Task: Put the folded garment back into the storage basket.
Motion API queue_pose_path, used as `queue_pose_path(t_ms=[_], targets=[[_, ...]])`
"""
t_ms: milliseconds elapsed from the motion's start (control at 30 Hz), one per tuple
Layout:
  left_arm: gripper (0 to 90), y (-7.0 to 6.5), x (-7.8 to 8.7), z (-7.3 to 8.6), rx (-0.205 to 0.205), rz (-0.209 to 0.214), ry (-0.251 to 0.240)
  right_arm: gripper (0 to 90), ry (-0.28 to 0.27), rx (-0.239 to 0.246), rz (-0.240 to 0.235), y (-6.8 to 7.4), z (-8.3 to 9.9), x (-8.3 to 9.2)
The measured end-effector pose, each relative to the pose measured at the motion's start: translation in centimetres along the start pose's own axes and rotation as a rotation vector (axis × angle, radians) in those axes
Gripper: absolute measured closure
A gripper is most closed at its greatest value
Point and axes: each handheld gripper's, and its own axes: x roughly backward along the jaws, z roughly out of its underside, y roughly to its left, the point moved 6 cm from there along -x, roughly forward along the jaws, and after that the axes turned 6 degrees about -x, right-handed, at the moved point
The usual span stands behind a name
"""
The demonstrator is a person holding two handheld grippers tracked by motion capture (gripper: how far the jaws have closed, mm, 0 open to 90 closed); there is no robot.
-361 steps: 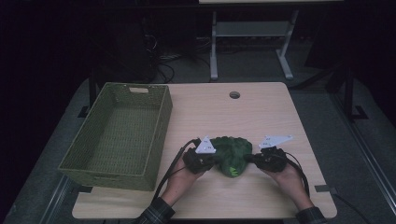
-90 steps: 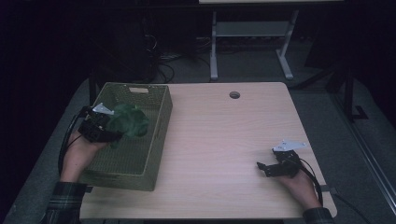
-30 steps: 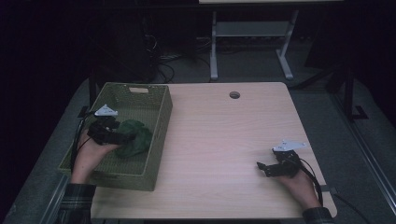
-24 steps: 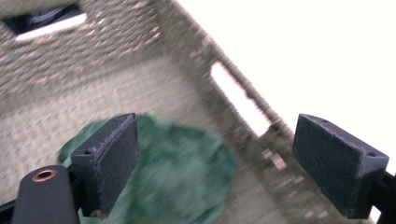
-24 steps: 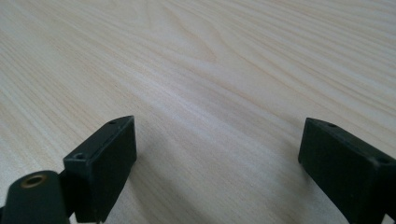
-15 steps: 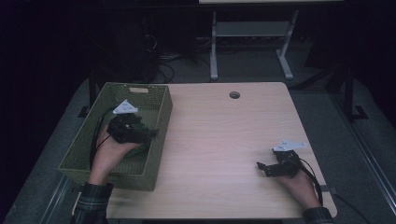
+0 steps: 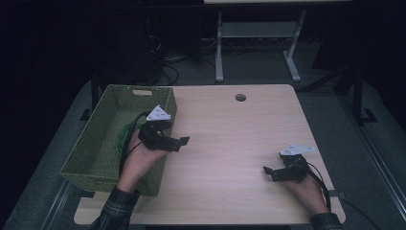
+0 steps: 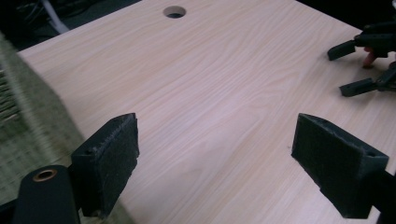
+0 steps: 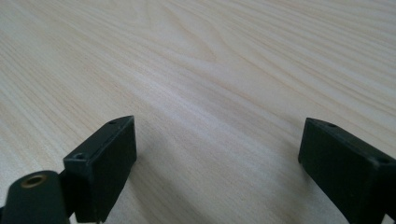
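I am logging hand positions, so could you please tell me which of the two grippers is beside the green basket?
The left gripper: it sits at the green basket's right wall, jaws open and empty. The right gripper rests far across the table.

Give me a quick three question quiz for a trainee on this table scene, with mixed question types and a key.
1. True or false: the left claw grips the green cloth.
2. Where does the cloth lie? A) on the tabletop B) in the green basket C) in the right claw
3. Fill in: the right claw's jaws are ____.

Key: 1 false; 2 B; 3 open
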Motion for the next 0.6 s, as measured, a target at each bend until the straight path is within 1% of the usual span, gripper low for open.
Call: queue_pose_path(t_ms=[33, 100, 133, 167, 267, 367, 400, 467, 500, 600], targets=[[14.1, 0.0, 0.0, 0.0, 0.000, 0.000, 0.000, 10.8, 0.000, 0.000, 0.000, 0.0, 0.0, 0.0], [14.1, -0.6, -0.6, -0.2, -0.003, 0.007, -0.005, 10.8, 0.000, 0.000, 0.000, 0.0, 0.0, 0.0], [14.1, -1.1, -1.3, -0.2, -0.008, 0.009, -0.002, 10.9, 0.000, 0.000, 0.000, 0.0, 0.0, 0.0], [14.1, -1.1, -1.3, -0.2, -0.008, 0.009, -0.002, 10.9, 0.000, 0.000, 0.000, 0.0, 0.0, 0.0], [14.1, -2.0, -2.5, -0.1, -0.019, 0.011, 0.004, 10.8, 0.000, 0.000, 0.000, 0.0, 0.0, 0.0], [14.1, -2.6, -3.4, 0.2, -0.026, 0.015, 0.008, 10.9, 0.000, 0.000, 0.000, 0.0, 0.0, 0.0], [14.1, -2.6, -3.4, 0.2, -0.026, 0.015, 0.008, 10.9, 0.000, 0.000, 0.000, 0.0, 0.0, 0.0], [14.1, -2.9, -4.1, 0.4, -0.035, 0.018, 0.014, 10.9, 0.000, 0.000, 0.000, 0.0, 0.0, 0.0], [14.0, -3.2, -4.7, 0.8, -0.040, 0.021, 0.020, 10.9, 0.000, 0.000, 0.000, 0.0, 0.0, 0.0], [14.0, -3.6, -5.7, 1.4, -0.049, 0.030, 0.037, 10.9, 0.000, 0.000, 0.000, 0.0, 0.0, 0.0]])
